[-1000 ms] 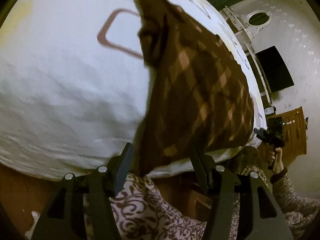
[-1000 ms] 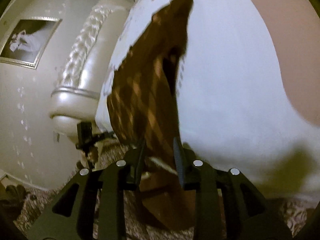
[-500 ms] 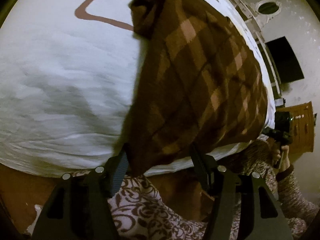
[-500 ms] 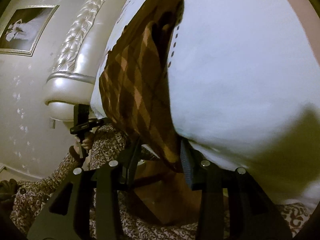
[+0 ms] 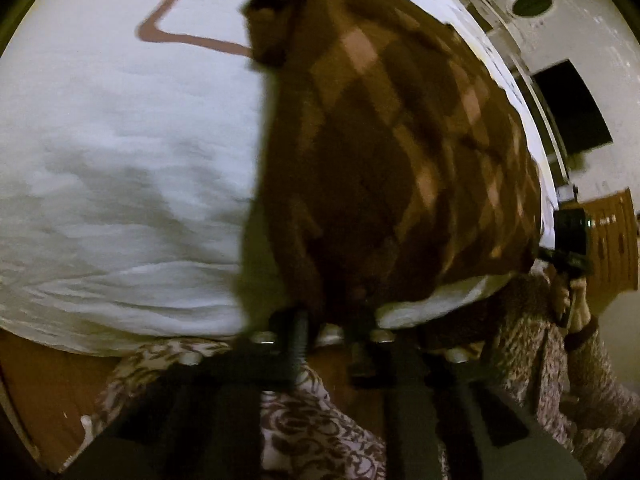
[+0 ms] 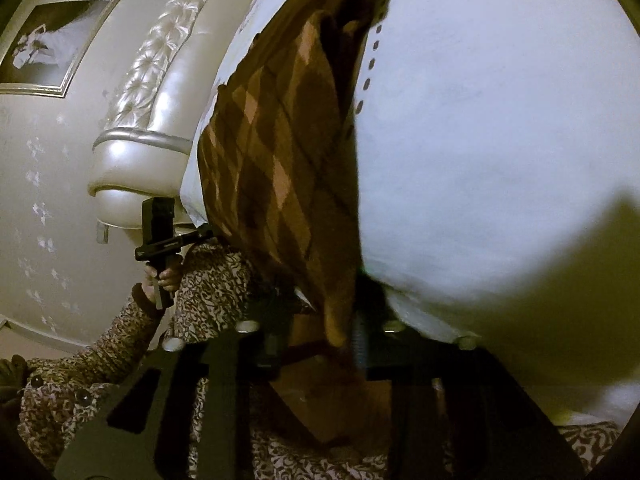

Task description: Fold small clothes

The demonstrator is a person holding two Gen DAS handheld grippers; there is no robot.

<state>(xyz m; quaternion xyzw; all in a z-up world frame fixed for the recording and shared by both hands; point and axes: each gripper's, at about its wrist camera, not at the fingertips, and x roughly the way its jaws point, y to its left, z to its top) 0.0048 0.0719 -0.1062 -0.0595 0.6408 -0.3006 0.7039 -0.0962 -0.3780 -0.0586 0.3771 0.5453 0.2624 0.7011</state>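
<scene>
Left gripper (image 5: 334, 322): jaws closing on the near hem of the cloth (image 5: 400, 152), fabric between them. Right gripper (image 6: 320, 334): jaws likewise closing, on the hem's opposite corner. Cloth spread flat on the bed (image 5: 120, 160), long axis running straight away from both tools toward the far side. Both hands equally near the hem. Coming fold, by judgement: hem carried forward along that axis.

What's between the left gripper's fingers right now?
The brown checked garment's near edge sits between the closing left gripper's fingers, seen in the left wrist view.
</scene>
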